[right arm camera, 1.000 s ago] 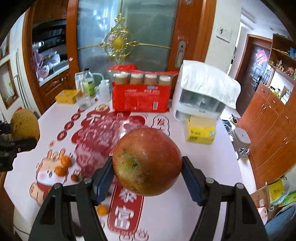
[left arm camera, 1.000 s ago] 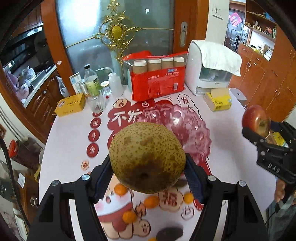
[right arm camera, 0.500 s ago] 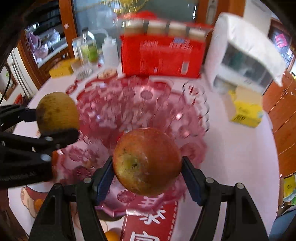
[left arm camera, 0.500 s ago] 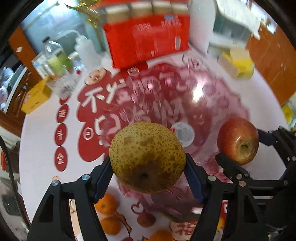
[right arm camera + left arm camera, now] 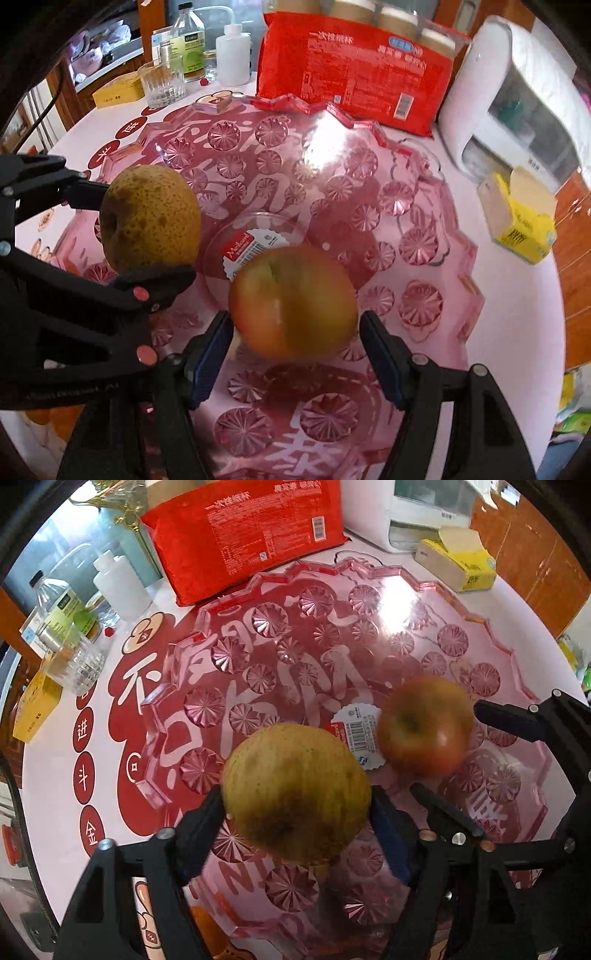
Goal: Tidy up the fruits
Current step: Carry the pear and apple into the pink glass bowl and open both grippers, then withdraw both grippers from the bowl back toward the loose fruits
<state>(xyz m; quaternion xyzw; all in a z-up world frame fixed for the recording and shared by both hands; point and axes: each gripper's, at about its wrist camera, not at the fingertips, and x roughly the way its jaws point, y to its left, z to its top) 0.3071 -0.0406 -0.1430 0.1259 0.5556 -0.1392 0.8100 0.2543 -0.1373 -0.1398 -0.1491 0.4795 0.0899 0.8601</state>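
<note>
In the left wrist view, a yellow box [image 5: 35,705], a drinking glass [image 5: 75,664] and a white squeeze bottle [image 5: 122,585] are seen at the upper left on the table [image 5: 51,786]. A red pack of paper cups [image 5: 243,535] is placed at the top, just behind the pink glass fruit bowl [image 5: 303,642] filling the middle. The left gripper [image 5: 295,812] is held at the lower centre over the bowl; its fingers [image 5: 201,821] have just been opening, and the speckled brown pear [image 5: 295,794] is seen between them, apparently no longer squeezed, though the pads are partly hidden. To the right, the red apple [image 5: 424,725] is blurred, between the black fingers of the right gripper [image 5: 448,755]. In the right wrist view the pear [image 5: 151,218] is at the left, the apple [image 5: 293,301] at the centre, smeared by motion, with small gaps visible beside both blue pads of the right gripper [image 5: 295,354], so nothing seems gripped. A white appliance [image 5: 513,96] and a yellow tissue box [image 5: 521,218] are seen at the right.
</note>
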